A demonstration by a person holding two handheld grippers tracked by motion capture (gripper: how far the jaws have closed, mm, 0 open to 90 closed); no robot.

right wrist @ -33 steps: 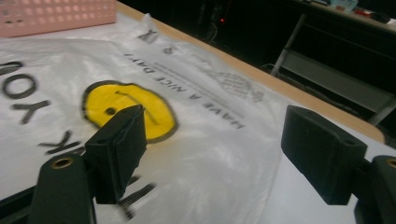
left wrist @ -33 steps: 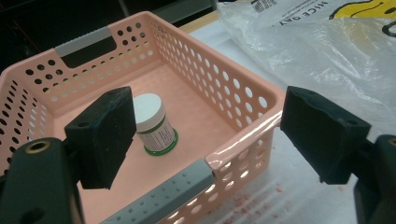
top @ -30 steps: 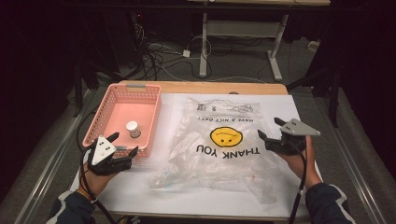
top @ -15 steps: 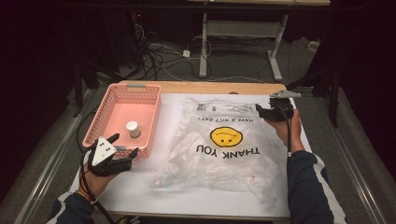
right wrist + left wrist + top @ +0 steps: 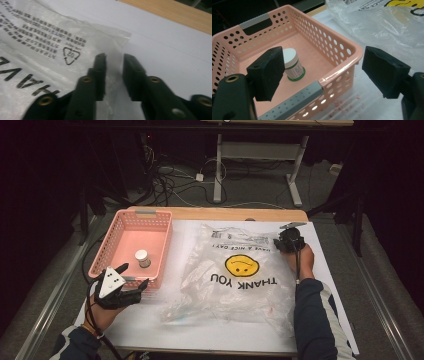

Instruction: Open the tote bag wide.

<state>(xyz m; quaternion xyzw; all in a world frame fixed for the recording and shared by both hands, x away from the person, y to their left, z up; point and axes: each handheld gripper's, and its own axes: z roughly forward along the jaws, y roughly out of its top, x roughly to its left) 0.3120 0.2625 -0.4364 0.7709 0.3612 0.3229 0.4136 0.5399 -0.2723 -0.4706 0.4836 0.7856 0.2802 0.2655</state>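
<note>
Plastic bag [image 5: 240, 275] is spread flat on the white-covered table [image 5: 330, 285], printed face up. Right tongs [image 5: 288, 241] are set at its far right corner; in the right gripper view [image 5: 113, 65] a fold of film is seen between the narrowly parted jaws, contact not confirmed. Left tongs [image 5: 120, 287] are held wide apart near the pink basket [image 5: 117, 227], well apart from the bag. A small white bottle [image 5: 293, 63] is seen standing upright inside the basket

Open left claw [image 5: 322, 75] over the pink basket [image 5: 342, 62]
A white bottle [image 5: 293, 65] stands inside; a plastic bag [image 5: 387, 27] lies beside.
</note>
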